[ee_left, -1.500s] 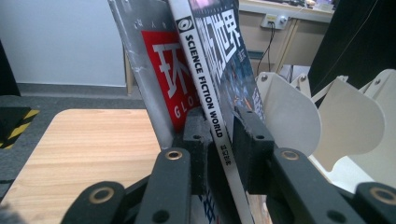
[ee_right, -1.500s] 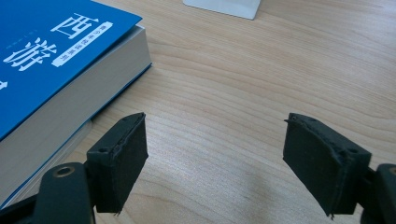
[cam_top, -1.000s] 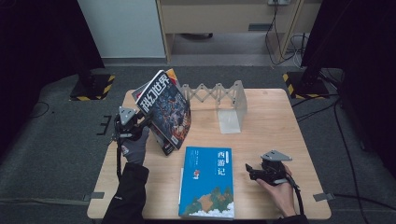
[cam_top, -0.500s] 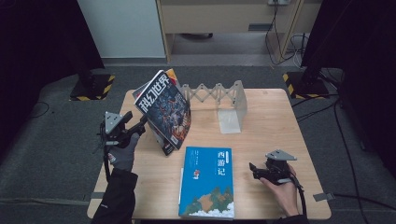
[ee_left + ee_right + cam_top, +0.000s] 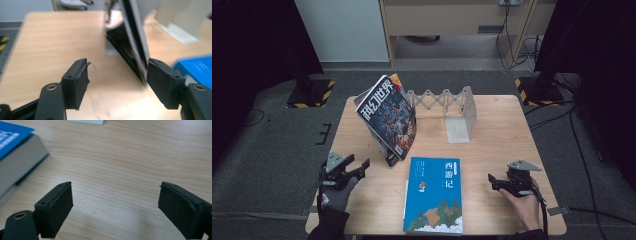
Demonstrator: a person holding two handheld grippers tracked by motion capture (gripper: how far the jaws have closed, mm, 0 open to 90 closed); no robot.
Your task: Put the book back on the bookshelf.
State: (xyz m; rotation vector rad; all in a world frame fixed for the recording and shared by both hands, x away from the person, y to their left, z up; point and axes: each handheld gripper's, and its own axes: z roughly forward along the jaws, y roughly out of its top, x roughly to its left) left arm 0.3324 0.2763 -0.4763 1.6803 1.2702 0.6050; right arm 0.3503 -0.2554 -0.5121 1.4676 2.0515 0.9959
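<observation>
On the pale wood-grain bench [image 5: 512, 125], a glossy dark-covered magazine with white characters [image 5: 388, 116] is standing tilted, leaning back toward a pale grey folding accordion-style book rack [image 5: 447, 102] with a flat upright end plate. A thick blue hardback book with a white title and a mountain picture [image 5: 435, 195] is lying flat near the front edge, between the two hands.

The left gripper [image 5: 354, 170], black with matte rubbery pads, is hovering at the bench's left front corner, well apart from the magazine, which is rising up and to its right. Its jaws have just been opening and are standing spread with nothing between them. In the left gripper view the magazine [image 5: 132, 40] is showing edge-on and blurred, its lower edge running down toward the right-hand pad, with bare wood lying in the gap.

The right gripper [image 5: 493, 181] is sitting low over the right front of the bench, pointing toward the blue book, near it but not touching. Its jaws have likewise been opening and are standing wide apart over bare wood. In the right gripper view the book's grey page block [image 5: 20, 160] is lying off to the left.
</observation>
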